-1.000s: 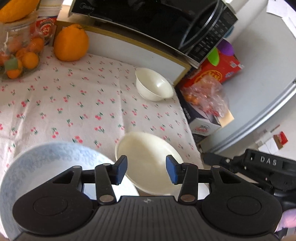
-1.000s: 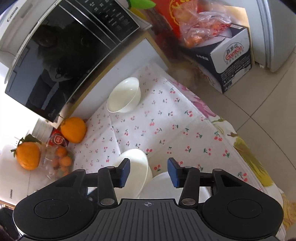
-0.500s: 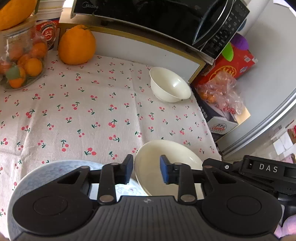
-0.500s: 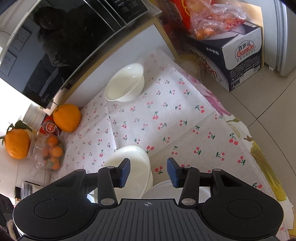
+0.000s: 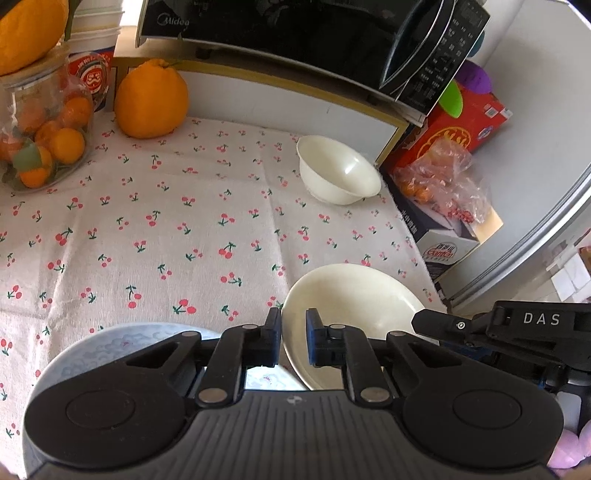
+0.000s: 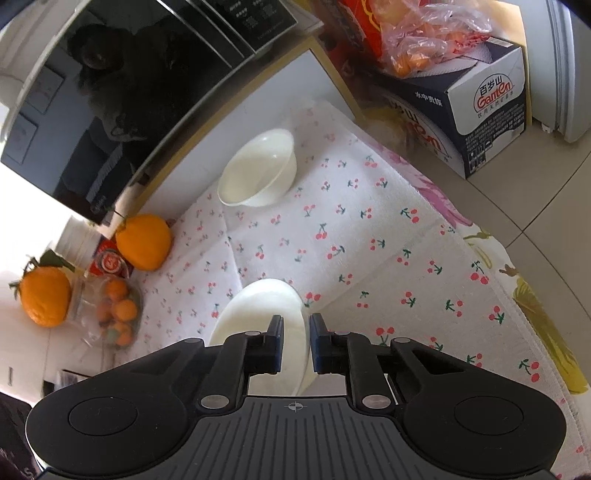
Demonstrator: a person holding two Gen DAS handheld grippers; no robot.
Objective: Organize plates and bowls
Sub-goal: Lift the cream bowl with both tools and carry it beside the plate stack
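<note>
A shallow cream dish (image 5: 354, 306) lies on the cherry-print cloth near the table's front right corner. My left gripper (image 5: 293, 338) is shut with the dish's left rim between its pads. A blue-patterned plate (image 5: 110, 343) lies below that gripper, mostly hidden by it. My right gripper (image 5: 424, 319) reaches the dish's right rim. In the right wrist view the right gripper (image 6: 296, 345) has jaws closing on the rim of the cream dish (image 6: 258, 314), which fills the gap. A deeper white bowl (image 5: 340, 173) (image 6: 258, 173) stands apart at the back right.
A black microwave (image 5: 295, 33) sits on a shelf along the back. A large orange (image 5: 149, 99) and a jar of small oranges (image 5: 44, 136) stand at the back left. Boxes with a bag of fruit (image 5: 443, 177) lie on the floor past the table's right edge.
Both grippers' jaws have drawn together from wide apart to a narrow gap around the cream dish's rim. The dish and the other dishes have stayed in place.
</note>
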